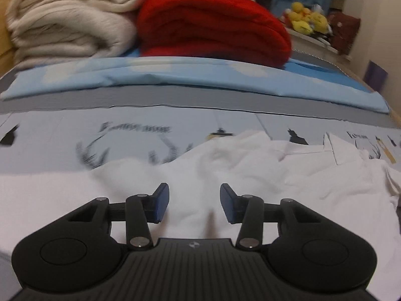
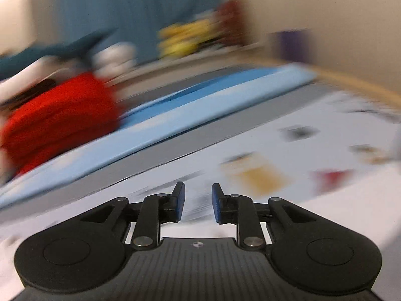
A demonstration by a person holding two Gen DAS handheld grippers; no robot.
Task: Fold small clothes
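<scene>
A white garment lies crumpled on a pale printed sheet in the left wrist view, its collar toward the right. My left gripper is open and empty, low over the garment, with its blue pads apart. My right gripper is open and empty above the printed sheet. The right wrist view is heavily blurred and tilted, and I cannot make out the garment in it.
A folded red blanket and a cream blanket sit at the back on a light blue sheet. Yellow soft toys stand at the far right. The red blanket also shows in the right wrist view.
</scene>
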